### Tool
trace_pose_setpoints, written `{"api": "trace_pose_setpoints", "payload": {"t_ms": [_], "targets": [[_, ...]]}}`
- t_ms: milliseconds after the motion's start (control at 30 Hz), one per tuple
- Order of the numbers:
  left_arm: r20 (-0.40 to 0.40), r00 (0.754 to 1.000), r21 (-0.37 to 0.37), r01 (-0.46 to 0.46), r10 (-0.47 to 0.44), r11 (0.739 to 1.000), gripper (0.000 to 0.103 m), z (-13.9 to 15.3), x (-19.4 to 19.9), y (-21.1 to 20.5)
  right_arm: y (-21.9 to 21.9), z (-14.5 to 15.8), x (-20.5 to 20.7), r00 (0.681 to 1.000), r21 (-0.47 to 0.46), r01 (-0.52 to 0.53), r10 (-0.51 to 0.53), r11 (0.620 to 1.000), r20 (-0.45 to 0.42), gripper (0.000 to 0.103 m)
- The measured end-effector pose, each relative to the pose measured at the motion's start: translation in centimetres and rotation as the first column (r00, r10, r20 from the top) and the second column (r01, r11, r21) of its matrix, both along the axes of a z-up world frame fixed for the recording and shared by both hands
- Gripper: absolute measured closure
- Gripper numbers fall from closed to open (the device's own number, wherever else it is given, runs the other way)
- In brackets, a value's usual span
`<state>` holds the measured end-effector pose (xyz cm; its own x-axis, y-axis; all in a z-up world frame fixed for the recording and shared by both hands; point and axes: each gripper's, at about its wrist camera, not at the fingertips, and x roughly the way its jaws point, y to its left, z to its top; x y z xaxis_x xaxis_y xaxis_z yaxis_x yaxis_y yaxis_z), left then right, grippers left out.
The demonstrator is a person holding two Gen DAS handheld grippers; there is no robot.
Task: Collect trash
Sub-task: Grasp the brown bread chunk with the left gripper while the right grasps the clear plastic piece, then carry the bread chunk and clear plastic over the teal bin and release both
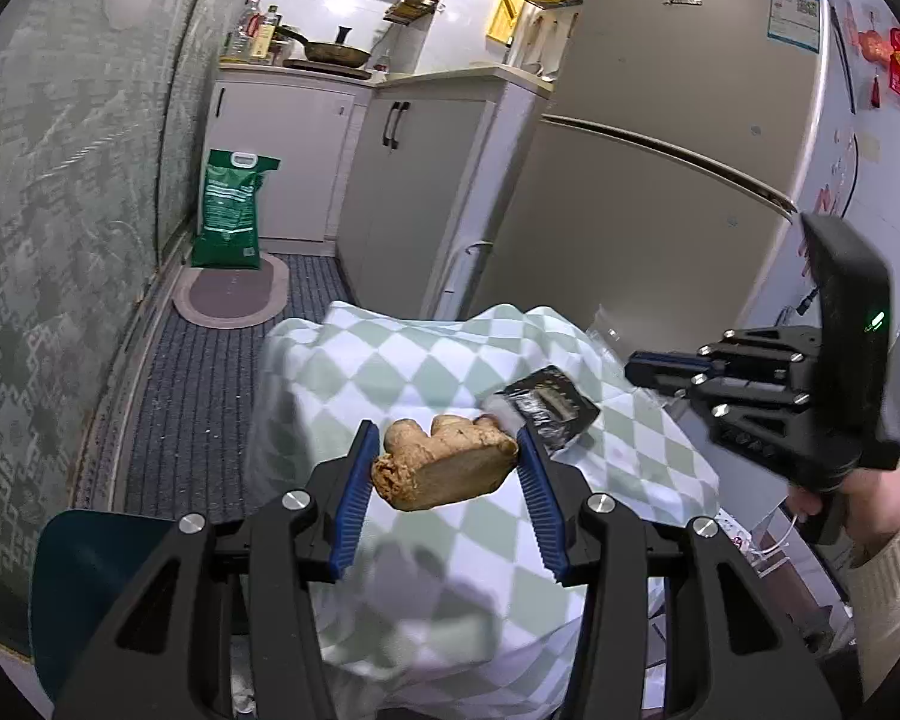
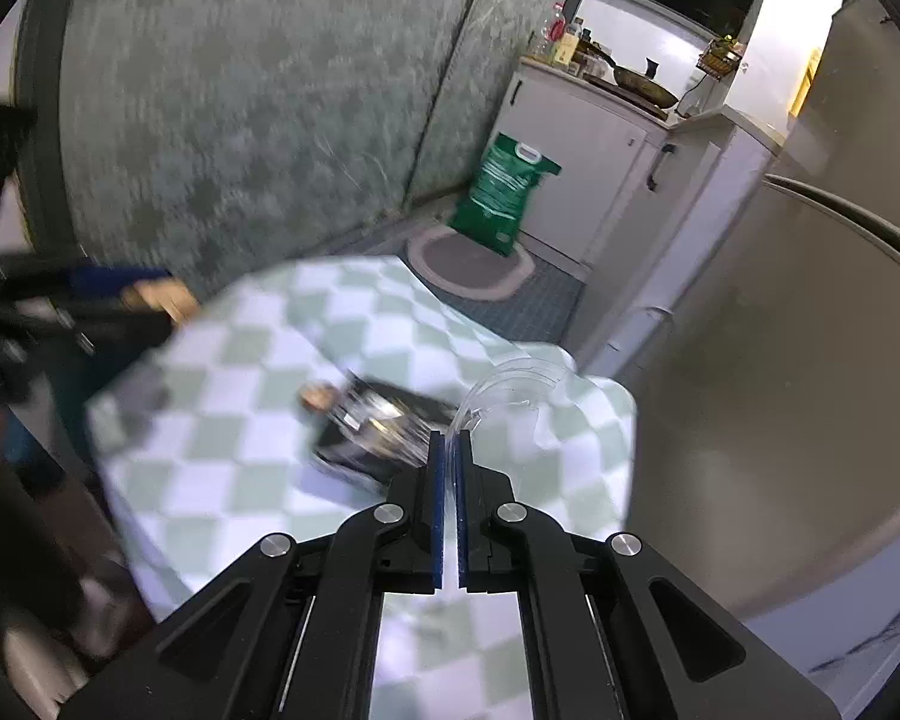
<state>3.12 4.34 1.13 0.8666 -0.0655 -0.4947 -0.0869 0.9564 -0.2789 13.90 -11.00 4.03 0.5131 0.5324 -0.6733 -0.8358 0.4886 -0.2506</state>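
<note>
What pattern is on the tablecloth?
The tablecloth has a pale green and white diamond check, clearest in the left wrist view.

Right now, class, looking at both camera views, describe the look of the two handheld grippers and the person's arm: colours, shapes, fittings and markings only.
The left gripper has black angular linkage arms with triangular cut-outs, round silver bolt heads and ribbed blue finger pads. The right gripper is built alike, with flat blue pads; seen from the left wrist view, its black body carries a small green light. The right hand shows a cream ribbed knit cuff.
</note>
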Motion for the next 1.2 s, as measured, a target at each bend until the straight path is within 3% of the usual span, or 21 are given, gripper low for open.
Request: {"api": "trace_pose_setpoints", "payload": {"t_ms": [400,700,933,1133,1200], "targets": [[-0.057,0.993,0.036,-0.105,0.107,0.994,0.054,-1.1,-3.4,5.2,6.2,1.5,-3.6,0.971,0.146,-0.125,0.152,0.981,-0.187,0.1],[-0.134,0.974,0.045,-0.177,0.181,0.983,0.054,-3.1,-5.6,9.7,11.9,0.8,-7.1,0.941,0.14,-0.227,0.254,0.964,-0.223,0.1],[-0.248,0.949,0.061,-0.184,0.194,0.981,0.053,-5.4,-4.8,10.9,14.9,-0.3,-7.8,0.909,0.149,-0.255,0.29,0.955,-0.301,0.1],[-0.224,0.958,0.068,-0.168,0.179,0.983,0.055,-5.1,-5.8,10.8,16.6,-1.4,-8.4,0.884,0.124,-0.272,0.298,0.954,-0.359,0.1],[-0.214,0.959,0.065,-0.176,0.186,0.982,0.06,-4.9,-6.2,11.1,17.1,-1.9,-8.6,0.88,0.11,-0.275,0.296,0.955,-0.371,0.1]]}}
